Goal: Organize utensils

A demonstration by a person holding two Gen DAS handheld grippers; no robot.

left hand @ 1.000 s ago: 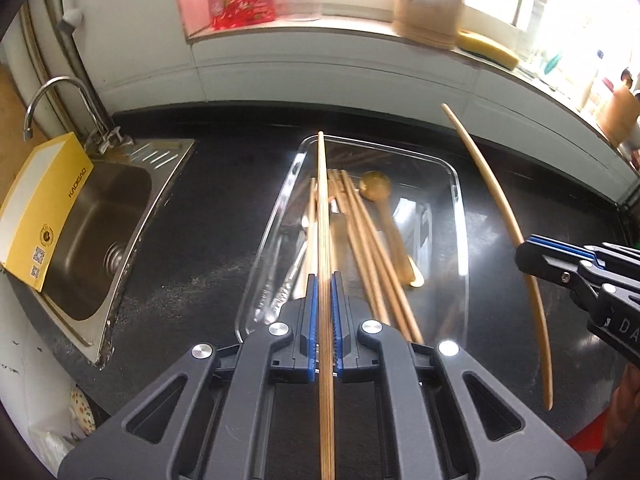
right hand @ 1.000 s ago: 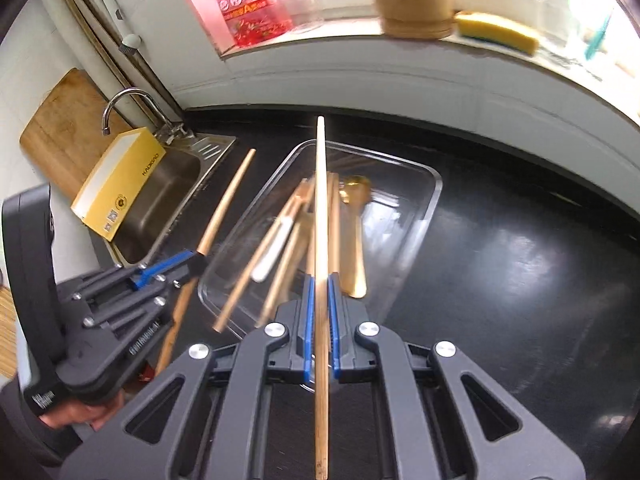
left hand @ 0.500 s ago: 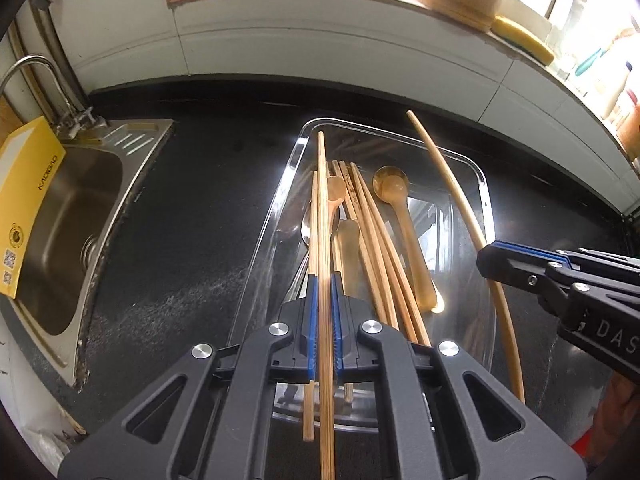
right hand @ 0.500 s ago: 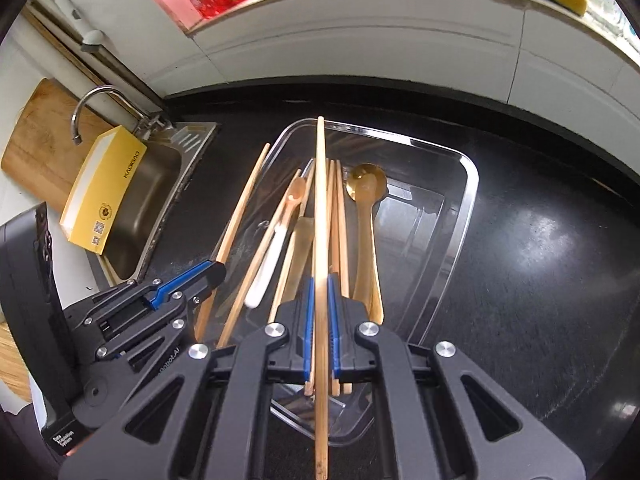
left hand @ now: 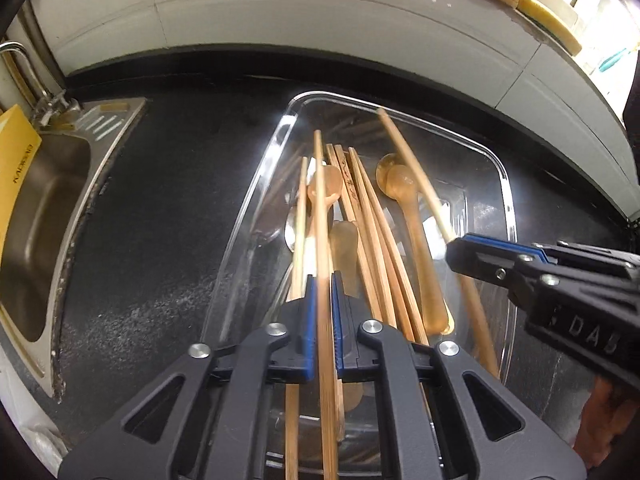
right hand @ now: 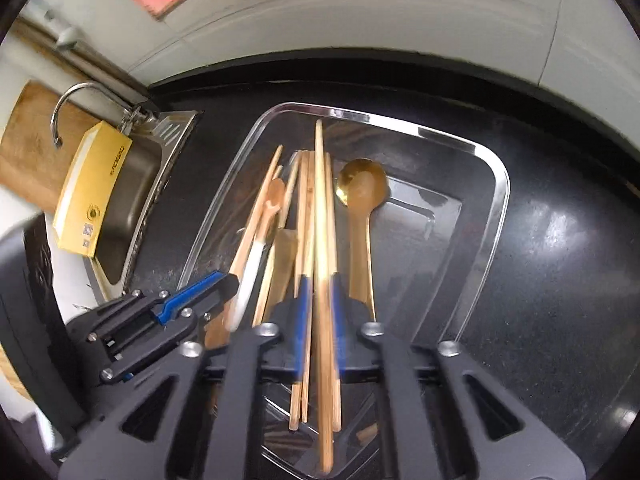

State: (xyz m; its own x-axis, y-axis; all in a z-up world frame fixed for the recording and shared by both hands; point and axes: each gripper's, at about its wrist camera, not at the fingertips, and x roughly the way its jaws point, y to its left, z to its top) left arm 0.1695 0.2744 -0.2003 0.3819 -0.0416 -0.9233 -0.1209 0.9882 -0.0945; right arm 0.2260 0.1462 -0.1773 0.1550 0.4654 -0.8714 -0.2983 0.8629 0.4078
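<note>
Pinching a bamboo chopstick point(left hand: 320, 200) in the left tongs point(left hand: 322, 312), low over the clear tray point(left hand: 256, 200) at frame centre, aligning it with the utensils lying lengthwise inside. Just spreading the right tongs point(right hand: 320, 312), releasing a second chopstick point(right hand: 319, 200) among them.

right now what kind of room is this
Most likely a home kitchen. A steel sink with a curved tap is set into a dark countertop, and a clear tray on it holds wooden chopsticks and spoons. A wooden cutting board leans behind the sink.
</note>
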